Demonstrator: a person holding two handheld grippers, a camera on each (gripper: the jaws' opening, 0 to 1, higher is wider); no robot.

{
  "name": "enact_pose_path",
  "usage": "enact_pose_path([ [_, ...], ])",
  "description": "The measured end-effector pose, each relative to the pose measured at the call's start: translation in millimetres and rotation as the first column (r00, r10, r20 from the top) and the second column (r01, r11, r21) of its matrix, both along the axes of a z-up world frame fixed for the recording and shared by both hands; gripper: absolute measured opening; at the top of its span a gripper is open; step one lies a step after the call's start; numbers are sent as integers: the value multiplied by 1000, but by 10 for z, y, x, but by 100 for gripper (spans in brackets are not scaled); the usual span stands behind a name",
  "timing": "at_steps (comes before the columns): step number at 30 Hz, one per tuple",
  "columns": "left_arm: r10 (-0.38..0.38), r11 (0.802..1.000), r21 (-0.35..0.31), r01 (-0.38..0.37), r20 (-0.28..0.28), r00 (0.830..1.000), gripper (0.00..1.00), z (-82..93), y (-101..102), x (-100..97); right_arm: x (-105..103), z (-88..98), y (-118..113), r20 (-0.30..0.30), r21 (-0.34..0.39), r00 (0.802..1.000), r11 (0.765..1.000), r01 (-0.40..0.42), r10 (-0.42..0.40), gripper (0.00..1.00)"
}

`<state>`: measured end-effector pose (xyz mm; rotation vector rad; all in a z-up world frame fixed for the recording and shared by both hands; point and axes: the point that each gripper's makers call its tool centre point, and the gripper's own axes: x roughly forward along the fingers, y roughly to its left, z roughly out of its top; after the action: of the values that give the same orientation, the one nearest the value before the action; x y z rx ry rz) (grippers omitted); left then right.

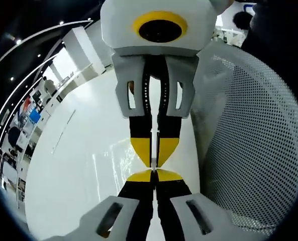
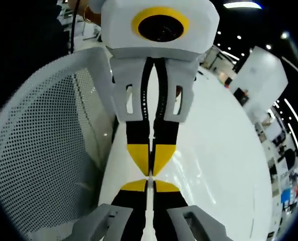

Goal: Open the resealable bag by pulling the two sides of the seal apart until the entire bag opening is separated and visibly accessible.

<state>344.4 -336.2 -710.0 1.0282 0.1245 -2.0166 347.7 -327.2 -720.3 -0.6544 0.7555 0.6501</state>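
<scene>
Background: large indoor hall with ceiling spotlights, a white block-shaped column (image 1: pixel 83 50), and shelves of goods (image 1: pixel 28 118) far off at the edge of the left gripper view.
Surface: glossy white table (image 1: pixel 73 170) that reflects the lights and runs under both tools.
Mesh panel: white curved perforated panel (image 1: pixel 249 125) standing just beside the grippers, on the right of the left gripper view and on the left of the right gripper view.
Left gripper (image 1: pixel 154 174): rises from the bottom of its own view. Its yellow-tipped jaws are pressed together with no gap between the tips.
Right gripper (image 2: pixel 150 183): also clenched, with its yellow tips meeting.
Meeting point: the two grippers face each other tip to tip, almost touching, above the table. Each one enters the other's view from the top.
Resealable bag (image 1: pixel 153 143): seen only edge-on, as a thin pale strip running down the line between both pairs of jaws and pinched there by both grippers. Faint glints on the table beside it may be clear film, though I cannot tell for sure.
Bag opening: too thin and edge-on to judge whether the seal has parted.
</scene>
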Motion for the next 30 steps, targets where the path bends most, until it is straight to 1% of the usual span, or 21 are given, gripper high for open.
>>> enact_pose_path([
  [3, -3, 1000, -2, 3, -7, 1000, 0, 4, 2, 1, -30, -19, -57, -10, -2, 1000, 1000, 15, -15, 0],
  [11, 22, 1000, -9, -23, -39, 999, 0, 59, -5, 47, -115, -48, -218, -17, -15, 999, 999, 51, -51, 0],
  [16, 33, 999, -5, -33, -59, 998, 0, 61, 25, 51, -168, -81, -265, -23, -12, 997, 997, 70, -70, 0],
  [19, 40, 999, -3, -40, -61, 997, 0, 55, 59, 74, -232, -136, -334, -41, -40, 996, 996, 76, -78, 0],
  [20, 49, 999, -3, -49, -74, 996, 0, 60, 68, 82, -242, -135, -342, -35, -31, 996, 997, 78, -79, 0],
  [25, 90, 996, -3, -91, -92, 992, 0, 55, 63, 145, -260, -141, -413, -35, -35, 993, 993, 112, -114, 0],
  [30, 98, 995, -2, -98, -80, 992, 0, 54, 39, 153, -254, -120, -413, -36, -37, 991, 991, 128, -129, 0],
])
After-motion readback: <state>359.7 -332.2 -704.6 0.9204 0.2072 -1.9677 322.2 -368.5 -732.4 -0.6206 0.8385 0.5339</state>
